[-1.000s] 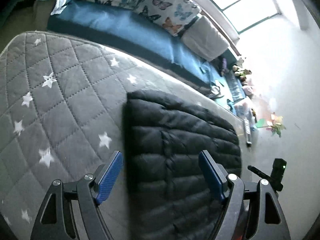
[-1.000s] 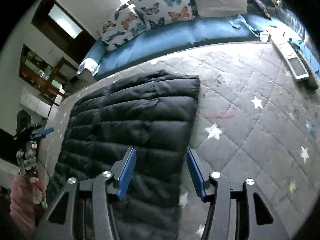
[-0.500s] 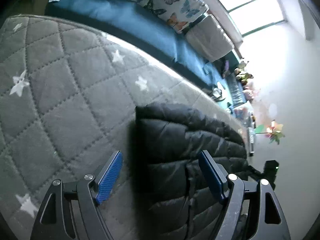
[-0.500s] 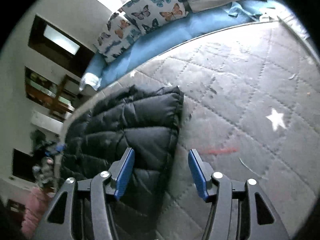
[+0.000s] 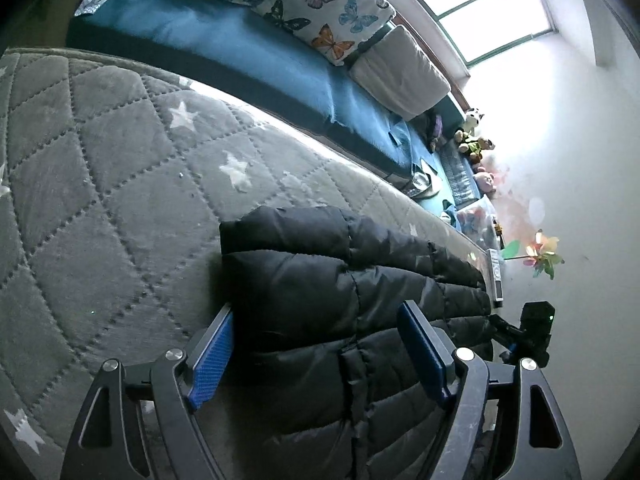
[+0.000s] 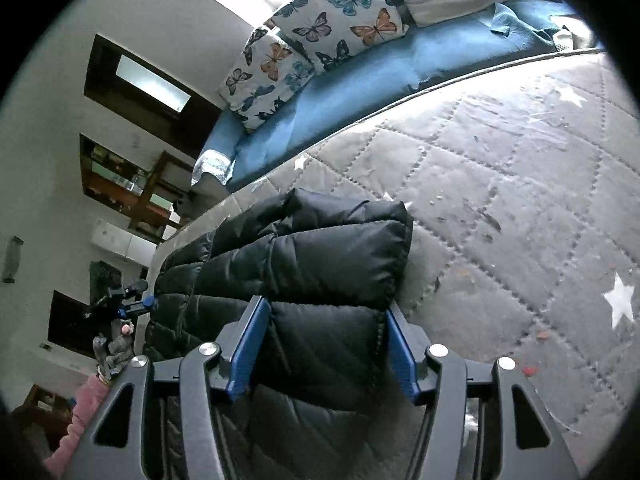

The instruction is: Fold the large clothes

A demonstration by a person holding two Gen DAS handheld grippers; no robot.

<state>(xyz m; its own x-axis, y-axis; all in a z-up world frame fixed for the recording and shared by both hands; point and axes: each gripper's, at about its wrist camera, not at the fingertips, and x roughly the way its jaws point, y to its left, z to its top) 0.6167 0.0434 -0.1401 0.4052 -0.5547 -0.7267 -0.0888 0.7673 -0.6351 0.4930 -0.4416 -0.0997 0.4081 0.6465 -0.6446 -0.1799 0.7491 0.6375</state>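
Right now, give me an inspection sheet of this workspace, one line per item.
Surface: grey quilted star-print mat, marked and speckled on the right-wrist side.
Job's things: black puffer jacket, folded into a long strip.
Clutter: remote at the mat's edge.
Grippers: left gripper open, straddling one jacket corner; right gripper around the other corner, pads at the fabric, grip not certain.
Cables: nothing seen.
Surroundings: blue bench cushion, butterfly pillows, window, soft toys.
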